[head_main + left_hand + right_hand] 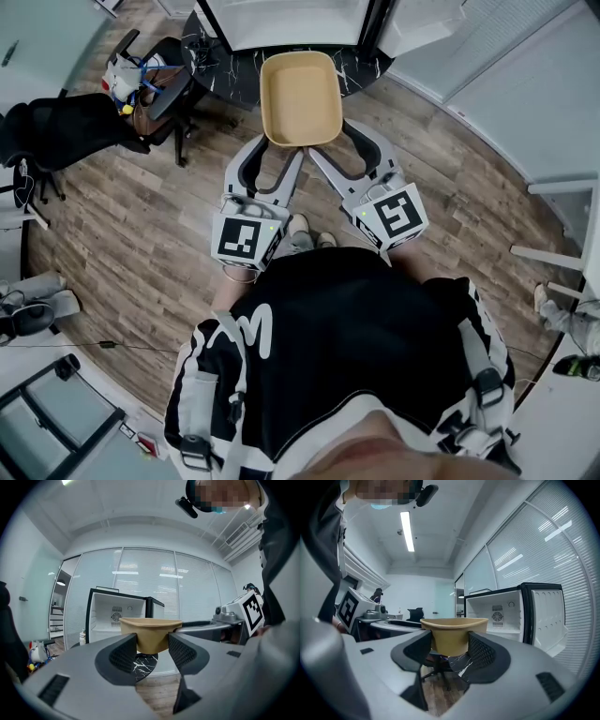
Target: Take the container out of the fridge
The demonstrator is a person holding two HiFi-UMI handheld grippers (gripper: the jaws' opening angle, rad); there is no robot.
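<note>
fridge (281, 21) cut off at top edge (head view).

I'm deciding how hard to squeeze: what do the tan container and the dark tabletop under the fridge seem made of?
The container: matte even tan, thin flared rim; probably moulded plastic or pulp fibre, can't tell which. It holds its shape pinched by the left gripper and right gripper. The tabletop: black with white veins, slightly glossy; marble or a marble-look laminate.

Black office chair (58, 131); wood-plank floor (141, 246)
</note>
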